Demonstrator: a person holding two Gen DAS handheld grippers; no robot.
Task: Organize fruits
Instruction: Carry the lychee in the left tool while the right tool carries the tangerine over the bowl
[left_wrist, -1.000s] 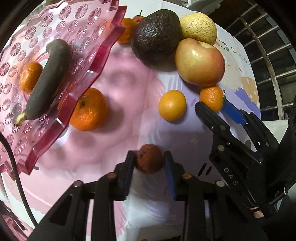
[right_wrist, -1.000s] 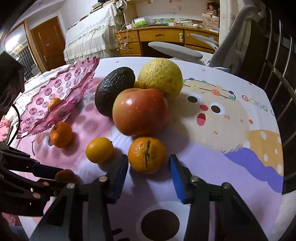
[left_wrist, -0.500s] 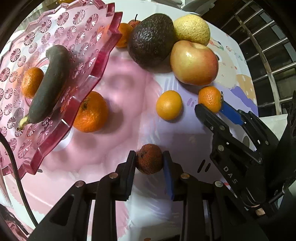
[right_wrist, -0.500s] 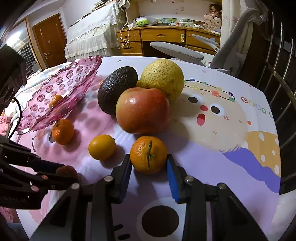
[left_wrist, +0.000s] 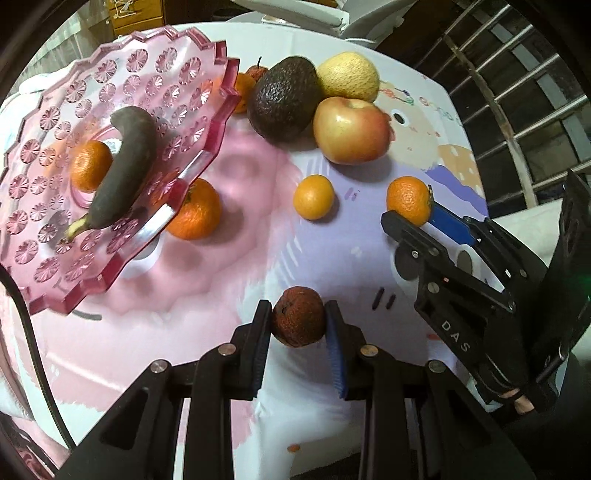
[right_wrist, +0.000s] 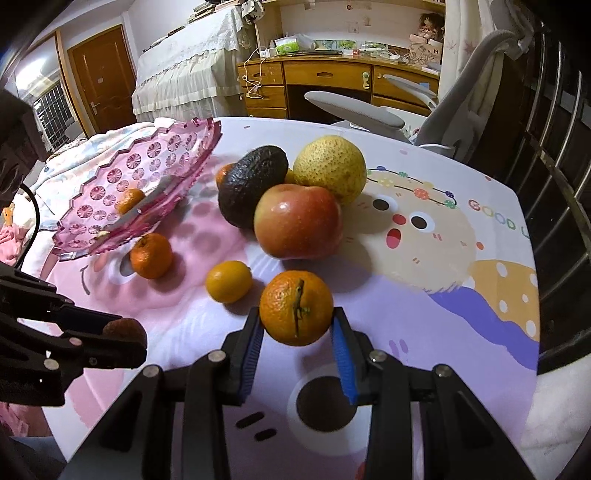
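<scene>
My left gripper (left_wrist: 297, 309) is shut on a small wrinkled reddish-brown fruit (left_wrist: 299, 323) and holds it above the tablecloth. My right gripper (right_wrist: 296, 316) is shut on a stemmed mandarin (right_wrist: 295, 304), both blue pads pressing its sides; in the left wrist view this mandarin (left_wrist: 408, 199) sits at the right. A pink glass dish (left_wrist: 177, 74) on the left carries a dark banana (left_wrist: 125, 166) and one mandarin (left_wrist: 88, 166). On the cloth lie another mandarin (left_wrist: 192, 214) under the dish rim, a small orange (left_wrist: 314, 197), an apple (left_wrist: 351, 131), an avocado (left_wrist: 282, 99) and a yellow pear (left_wrist: 349, 77).
The table wears a pink and purple cartoon cloth (right_wrist: 424, 229). A metal railing (right_wrist: 554, 147) runs along its right side. Beyond the far edge stand a grey chair (right_wrist: 354, 114) and a wooden desk (right_wrist: 332, 81). Two more small fruits peek out behind the avocado (left_wrist: 243, 85).
The right gripper's jaws came together onto the stemmed mandarin, and it now sits a little higher. The left gripper rose with the brown fruit, so the table looks farther away.
</scene>
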